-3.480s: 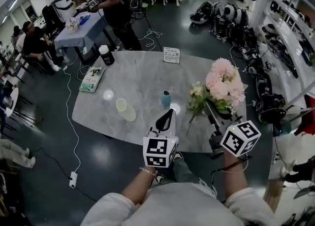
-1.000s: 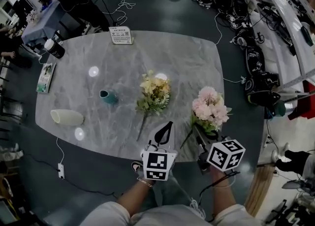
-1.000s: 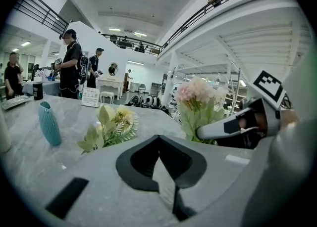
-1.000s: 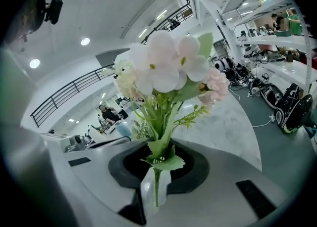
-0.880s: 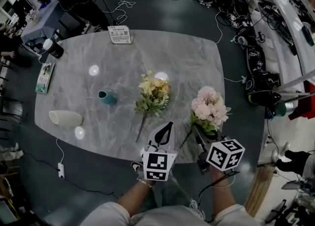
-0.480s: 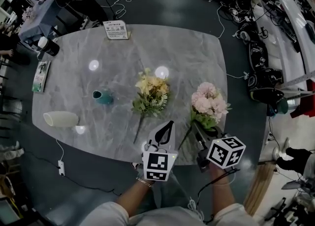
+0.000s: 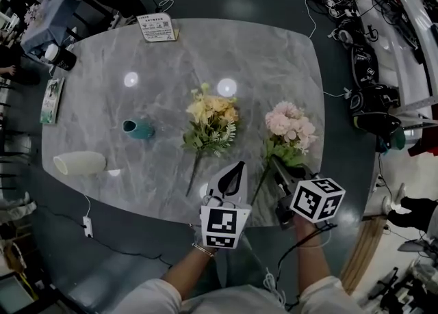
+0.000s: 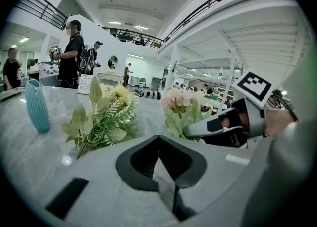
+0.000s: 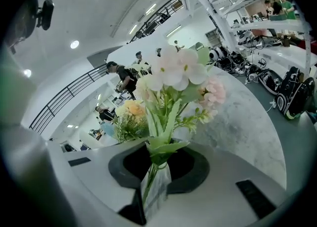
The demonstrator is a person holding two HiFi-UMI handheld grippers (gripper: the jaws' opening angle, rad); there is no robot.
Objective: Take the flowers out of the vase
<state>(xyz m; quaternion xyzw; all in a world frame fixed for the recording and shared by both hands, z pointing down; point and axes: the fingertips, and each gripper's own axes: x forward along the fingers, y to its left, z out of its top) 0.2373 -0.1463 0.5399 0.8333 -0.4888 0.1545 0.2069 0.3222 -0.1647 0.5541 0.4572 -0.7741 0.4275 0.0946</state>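
Right gripper (image 7: 279,169) pinches pink bouquet (image 7: 290,124) by its stems, apparently to lay it beside the yellow bouquet (image 7: 209,118) (lying flat on the table (image 7: 274,53)). Left gripper (image 7: 233,172) pressed together, empty.

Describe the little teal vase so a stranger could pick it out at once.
Start at the grey marble table. In the head view, left of the yellow bouquet lying near its middle stands a small teal vase, upright, no flowers in it. The white vase nearer the table's left edge is bigger and lies on its side.
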